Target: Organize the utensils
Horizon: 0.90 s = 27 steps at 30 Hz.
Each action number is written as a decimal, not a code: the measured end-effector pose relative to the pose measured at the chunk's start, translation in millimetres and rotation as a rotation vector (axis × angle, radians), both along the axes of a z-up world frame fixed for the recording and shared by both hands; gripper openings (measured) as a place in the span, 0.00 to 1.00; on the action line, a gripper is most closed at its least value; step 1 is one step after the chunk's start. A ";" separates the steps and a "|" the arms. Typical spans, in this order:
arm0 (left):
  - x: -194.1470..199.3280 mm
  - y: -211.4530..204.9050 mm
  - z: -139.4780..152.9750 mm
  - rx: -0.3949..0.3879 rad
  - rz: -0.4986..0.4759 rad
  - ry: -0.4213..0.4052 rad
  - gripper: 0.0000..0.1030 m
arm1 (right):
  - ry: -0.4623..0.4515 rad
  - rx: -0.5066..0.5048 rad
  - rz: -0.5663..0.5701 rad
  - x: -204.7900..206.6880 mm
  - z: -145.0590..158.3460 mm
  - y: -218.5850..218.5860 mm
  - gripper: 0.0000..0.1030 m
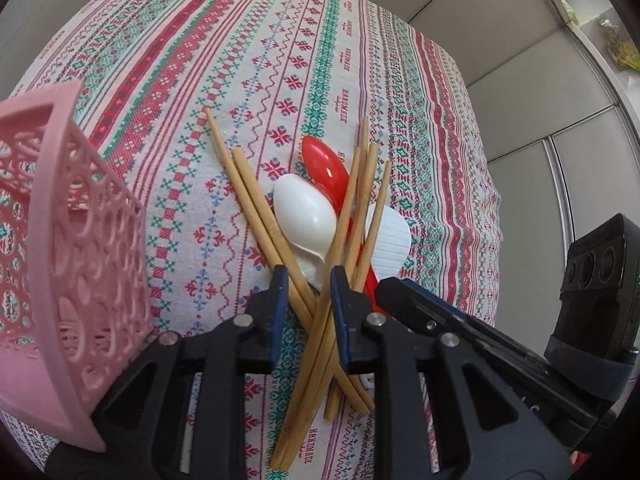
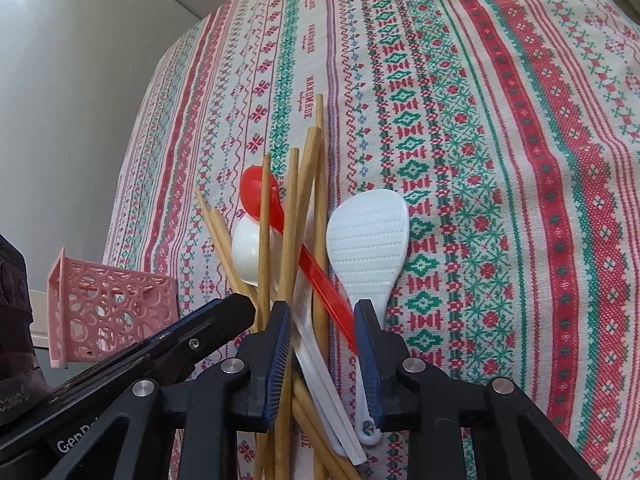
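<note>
Two grippers over a heap of utensils

The left gripper (image 1: 308,280) and right gripper (image 2: 322,320), jaws spread, straddle crossed chopsticks (image 1: 256,204) and spoons on the patterned tabletop (image 1: 248,40); a pink basket (image 1: 76,240) lies beside.

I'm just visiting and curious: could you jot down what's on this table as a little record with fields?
Surface: patterned tablecloth
Pile: bamboo chopsticks, red spoon, white spoon, white rice paddle, all overlapping
Container: pink lattice basket, tipped on its side, left of the pile
Left gripper: open, fingers astride chopsticks
Right gripper: open over the handles
</note>
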State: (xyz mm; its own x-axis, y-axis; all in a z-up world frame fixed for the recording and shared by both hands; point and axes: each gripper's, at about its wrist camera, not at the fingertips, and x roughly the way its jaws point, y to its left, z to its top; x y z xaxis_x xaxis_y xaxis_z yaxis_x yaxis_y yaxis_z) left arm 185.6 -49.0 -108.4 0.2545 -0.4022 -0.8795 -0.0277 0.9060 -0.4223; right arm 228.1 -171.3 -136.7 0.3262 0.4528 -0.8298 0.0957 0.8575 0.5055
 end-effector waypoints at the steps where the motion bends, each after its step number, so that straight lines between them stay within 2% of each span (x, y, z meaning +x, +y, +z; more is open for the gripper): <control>1: -0.3 2.0 0.0 -0.013 0.013 0.005 0.22 | -0.001 0.013 -0.003 1.4 -0.7 1.3 0.24; 8: -3.8 13.4 2.9 -0.121 0.059 0.016 0.24 | 0.012 0.037 0.017 8.0 -12.7 17.3 0.15; 10: -5.0 13.6 3.6 -0.121 0.060 0.014 0.25 | 0.009 0.039 0.035 7.8 -14.3 20.5 0.08; 14: -3.7 12.8 2.7 -0.122 0.057 0.015 0.25 | -0.026 0.046 0.037 2.1 1.9 14.8 0.07; 19: -3.3 3.2 0.5 -0.096 0.030 0.010 0.25 | -0.051 0.026 0.012 -7.8 25.9 -7.4 0.07; 27: 1.3 -11.9 -0.9 0.017 -0.017 -0.039 0.25 | -0.105 0.033 0.003 -21.0 50.9 -23.0 0.07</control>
